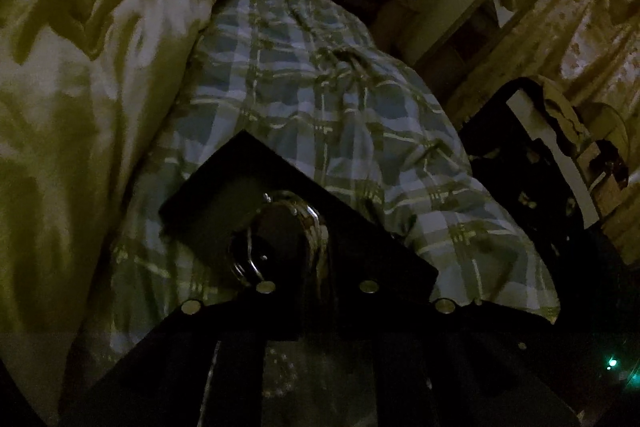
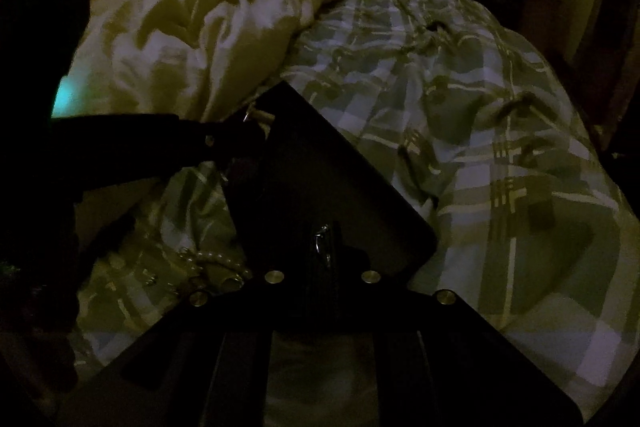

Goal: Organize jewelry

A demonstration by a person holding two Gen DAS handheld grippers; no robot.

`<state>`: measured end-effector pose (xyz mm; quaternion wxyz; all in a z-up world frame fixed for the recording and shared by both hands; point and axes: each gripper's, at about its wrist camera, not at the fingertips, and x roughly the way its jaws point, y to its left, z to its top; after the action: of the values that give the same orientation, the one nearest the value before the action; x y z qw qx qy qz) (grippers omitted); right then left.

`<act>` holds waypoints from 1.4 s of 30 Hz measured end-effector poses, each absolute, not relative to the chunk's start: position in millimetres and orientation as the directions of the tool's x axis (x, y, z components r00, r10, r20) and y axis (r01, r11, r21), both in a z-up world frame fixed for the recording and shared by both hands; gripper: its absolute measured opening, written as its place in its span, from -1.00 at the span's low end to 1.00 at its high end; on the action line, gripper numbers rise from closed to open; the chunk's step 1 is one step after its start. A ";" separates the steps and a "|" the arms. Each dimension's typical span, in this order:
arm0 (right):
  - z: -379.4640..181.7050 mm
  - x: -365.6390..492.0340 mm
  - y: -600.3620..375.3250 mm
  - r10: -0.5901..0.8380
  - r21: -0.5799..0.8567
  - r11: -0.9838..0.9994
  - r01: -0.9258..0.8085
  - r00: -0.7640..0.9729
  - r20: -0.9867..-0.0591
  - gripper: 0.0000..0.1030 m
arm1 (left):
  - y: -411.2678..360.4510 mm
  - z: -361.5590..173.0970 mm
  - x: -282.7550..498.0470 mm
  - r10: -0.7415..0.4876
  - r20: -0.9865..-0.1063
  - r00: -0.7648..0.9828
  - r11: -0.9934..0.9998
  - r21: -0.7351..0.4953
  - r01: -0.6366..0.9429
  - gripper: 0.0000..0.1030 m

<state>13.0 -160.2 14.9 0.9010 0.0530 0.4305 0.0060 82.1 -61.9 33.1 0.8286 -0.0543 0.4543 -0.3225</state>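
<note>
Left tongs (image 1: 280, 239) at bangle (image 1: 276, 235), black tray (image 2: 320, 179) edge; plaid sheet (image 2: 480, 147) beyond.

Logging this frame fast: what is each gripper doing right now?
Left gripper: shut on a shiny ring-shaped piece, over the dark tray.
Right gripper: holds a small metal piece at the tray.

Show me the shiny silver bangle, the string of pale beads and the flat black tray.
Shiny silver bangle (image 1: 310, 217), left wrist view, upper curve.
String of pale beads (image 2: 218, 259), right wrist view, middle beads.
Flat black tray (image 2: 320, 167), right wrist view, bare centre.
</note>
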 end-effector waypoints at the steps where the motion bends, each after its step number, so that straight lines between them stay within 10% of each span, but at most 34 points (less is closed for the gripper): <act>1: 14.1 13.5 -160.4 0.052 0.099 0.994 0.039 0.628 -0.776 -0.83 | -61.6 33.7 80.7 -0.575 -0.709 0.407 0.794 -0.367 0.484 -0.75; 7: 13.2 11.8 -158.8 0.030 0.080 0.996 0.050 0.633 -0.774 -0.74 | -58.3 38.2 73.2 -0.532 -0.709 0.463 0.822 -0.301 0.484 -0.04; 11: 16.1 7.5 -155.4 -0.001 0.048 0.997 0.056 0.656 -0.755 0.13 | -47.5 40.9 65.6 -0.515 -0.703 0.490 0.836 -0.284 0.470 0.19; 19: 18.4 3.0 -146.5 -0.003 0.013 1.000 0.019 0.672 -0.740 0.13 | -20.5 34.6 60.3 -0.445 -0.717 0.537 0.884 -0.256 0.391 0.58; 42: 20.4 -23.6 -118.3 0.139 0.044 0.987 -0.156 0.673 -0.726 0.13 | 42.3 27.6 34.2 -0.310 -0.784 0.538 0.939 -0.162 0.305 0.59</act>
<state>-23.6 -118.3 20.4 0.9147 -0.0109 0.3959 0.0808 34.2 42.3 27.6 0.8770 -0.0029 0.4473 -0.1753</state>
